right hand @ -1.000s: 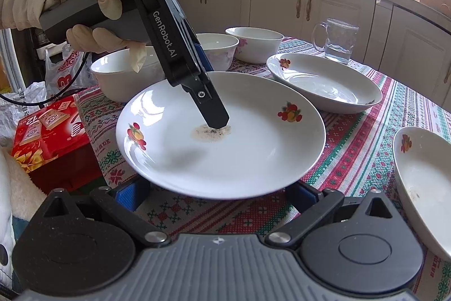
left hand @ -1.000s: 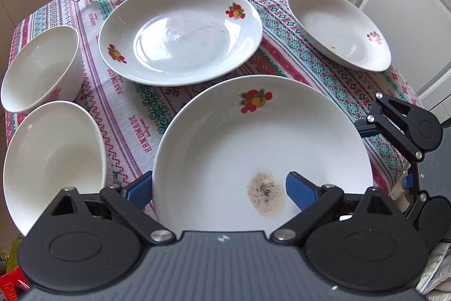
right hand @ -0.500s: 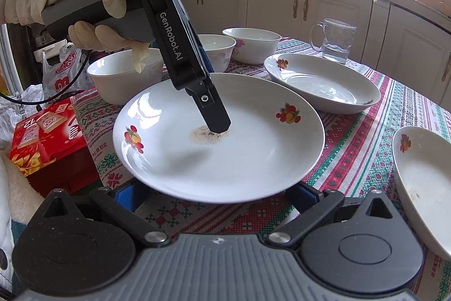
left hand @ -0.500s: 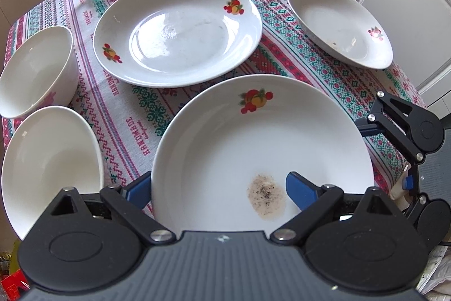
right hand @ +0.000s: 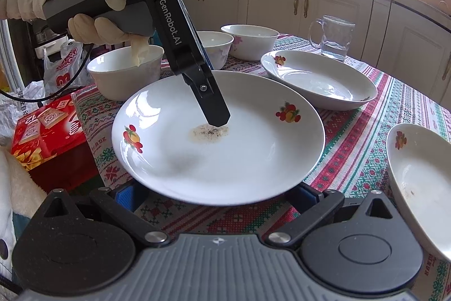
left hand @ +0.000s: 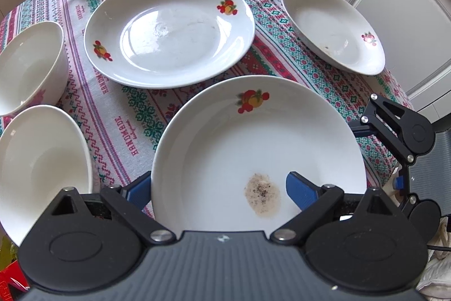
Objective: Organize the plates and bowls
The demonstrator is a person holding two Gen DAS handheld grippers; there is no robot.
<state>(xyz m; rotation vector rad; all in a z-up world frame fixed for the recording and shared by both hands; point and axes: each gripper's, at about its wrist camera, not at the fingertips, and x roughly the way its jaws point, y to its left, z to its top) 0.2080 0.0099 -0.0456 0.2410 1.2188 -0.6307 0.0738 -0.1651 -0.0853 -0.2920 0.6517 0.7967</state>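
Plate point(right hand: 225, 160) with food stain now higher off tablecloth point(left hand: 135, 117) than second ago; lift under way, stacking on big plate point(left hand: 169, 30) beyond it looks next. Left gripper point(left hand: 217, 188) closed across near rim of stained plate, one blue finger above, other below. Right gripper point(right hand: 217, 196) under opposite rim, jaws wide, not clamping. Three bowls left of stained plate, untouched. Shallow dish point(left hand: 332, 27) right of it.

Left tool point(right hand: 215, 114): black housing, white "GenRobot.AI" lettering down its side, a grey handle, a silver screw near the finger tip. A cream glove point(right hand: 93, 4) and pale sleeve grip it. Right tool point(right hand: 217, 189): blue finger pads point(right hand: 128, 195), black linkages, silver pivot screws, ribbed grey body.
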